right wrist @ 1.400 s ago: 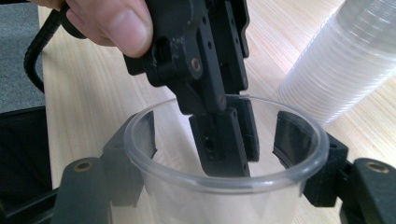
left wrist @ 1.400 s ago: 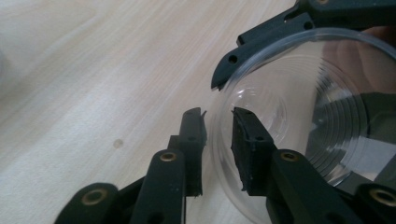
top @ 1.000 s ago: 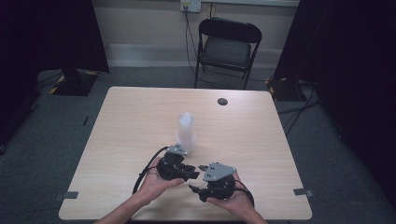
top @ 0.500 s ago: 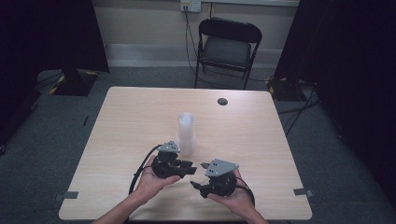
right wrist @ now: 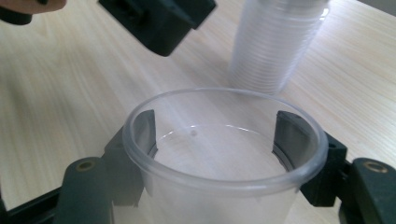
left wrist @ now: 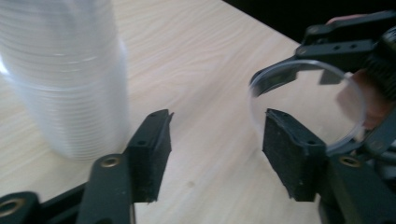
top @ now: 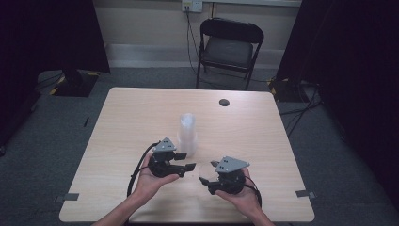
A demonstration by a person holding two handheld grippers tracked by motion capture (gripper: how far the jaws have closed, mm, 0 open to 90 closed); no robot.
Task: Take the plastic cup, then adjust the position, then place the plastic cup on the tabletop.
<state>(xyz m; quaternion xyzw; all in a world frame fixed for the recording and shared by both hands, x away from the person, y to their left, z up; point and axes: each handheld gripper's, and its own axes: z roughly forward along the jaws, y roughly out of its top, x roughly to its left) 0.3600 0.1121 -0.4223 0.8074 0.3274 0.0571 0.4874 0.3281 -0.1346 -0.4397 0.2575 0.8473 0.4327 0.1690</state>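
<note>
Clear plastic cup [right wrist: 224, 163] sits clamped between your right gripper [right wrist: 219, 135] pads, plain in its own view. Your left gripper [left wrist: 215, 140] has just been opening, empty, beside the tall stack of clear plastic cups [left wrist: 65, 74]; from above, that stack [top: 187, 134] stands mid-table.

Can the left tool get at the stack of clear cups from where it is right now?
Probably yes. The left tool is open with nothing between its jaws, and the stack of cups stands just beside it with bare table between.

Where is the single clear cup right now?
The single clear cup sits clamped between the right gripper jaws, low over the table's near edge, right of the cup stack and left gripper.
</note>
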